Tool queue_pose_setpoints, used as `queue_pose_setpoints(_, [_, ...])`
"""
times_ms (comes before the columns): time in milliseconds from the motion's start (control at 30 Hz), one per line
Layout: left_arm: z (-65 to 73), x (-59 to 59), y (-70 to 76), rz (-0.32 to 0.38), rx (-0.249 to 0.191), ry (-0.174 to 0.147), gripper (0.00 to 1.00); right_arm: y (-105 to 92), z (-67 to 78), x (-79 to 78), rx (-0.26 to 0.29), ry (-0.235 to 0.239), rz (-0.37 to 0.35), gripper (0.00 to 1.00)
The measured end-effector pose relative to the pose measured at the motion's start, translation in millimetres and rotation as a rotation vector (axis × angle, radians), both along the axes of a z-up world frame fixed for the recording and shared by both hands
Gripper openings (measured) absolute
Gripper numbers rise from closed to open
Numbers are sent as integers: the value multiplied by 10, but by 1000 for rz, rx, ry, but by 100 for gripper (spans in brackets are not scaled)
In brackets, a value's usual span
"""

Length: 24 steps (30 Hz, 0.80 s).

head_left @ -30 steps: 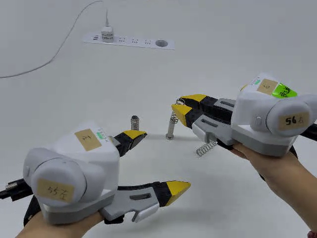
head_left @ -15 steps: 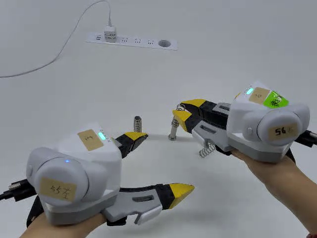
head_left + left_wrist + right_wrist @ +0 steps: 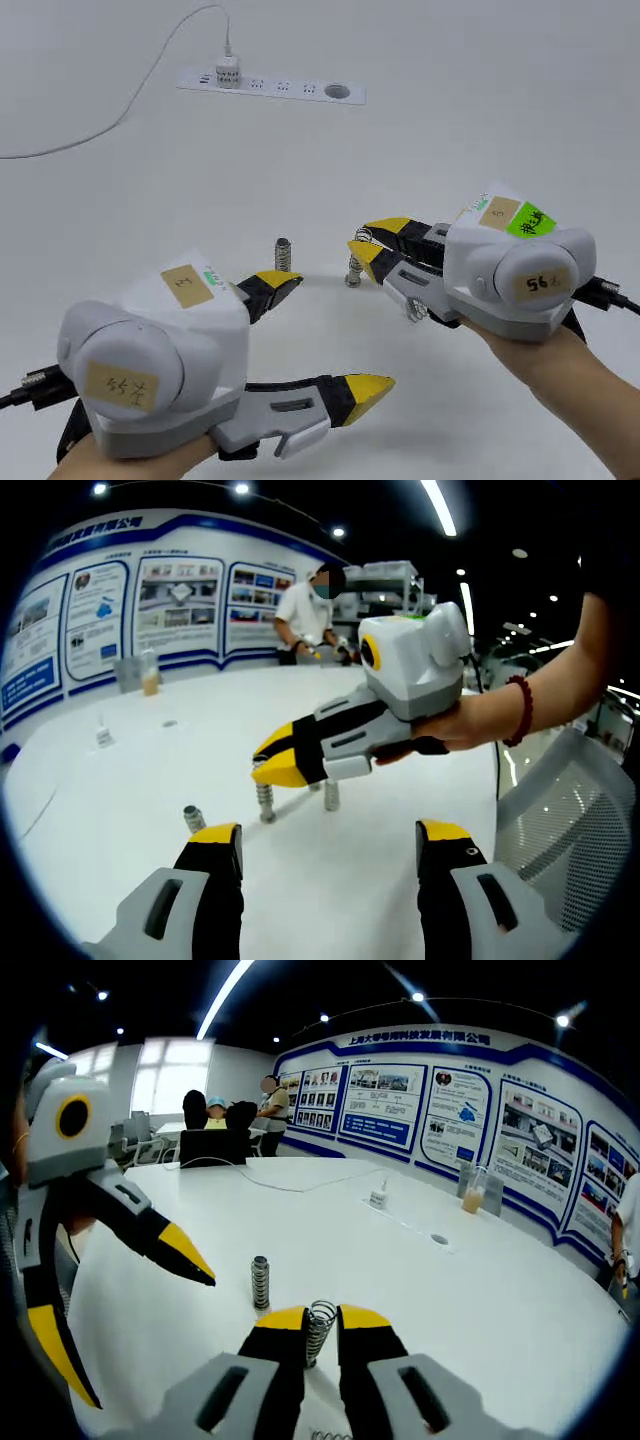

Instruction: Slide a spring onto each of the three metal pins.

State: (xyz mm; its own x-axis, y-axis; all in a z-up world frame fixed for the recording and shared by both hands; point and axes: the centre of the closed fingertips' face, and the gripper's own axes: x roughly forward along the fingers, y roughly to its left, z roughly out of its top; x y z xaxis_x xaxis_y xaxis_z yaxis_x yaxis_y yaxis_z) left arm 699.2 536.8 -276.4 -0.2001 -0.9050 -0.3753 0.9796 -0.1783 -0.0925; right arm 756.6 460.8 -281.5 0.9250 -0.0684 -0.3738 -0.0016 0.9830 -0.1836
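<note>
In the right gripper view the right claw (image 3: 321,1317) pinches a spring (image 3: 318,1340); the left gripper view shows the left claw (image 3: 330,830) spread.

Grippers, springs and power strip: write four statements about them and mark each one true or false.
1. The left gripper is open and holds nothing. True.
2. The right gripper is open wide. False: it is shut on a spring.
3. A pin already carrying its own spring stands upright, apart from both grippers. True.
4. The power strip has nothing plugged into it. False: a white charger with a cable sits near one end.
</note>
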Motion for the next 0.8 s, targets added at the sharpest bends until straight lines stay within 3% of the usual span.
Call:
queue_pose_setpoints(533, [-23,-16,3,-11,7,-6,70,19,-212,-4,7,68,0,12])
queue_pose_setpoints(800, [-24,7,5,-1,8,-5,68,17,-214,-6,24,68,-11,13])
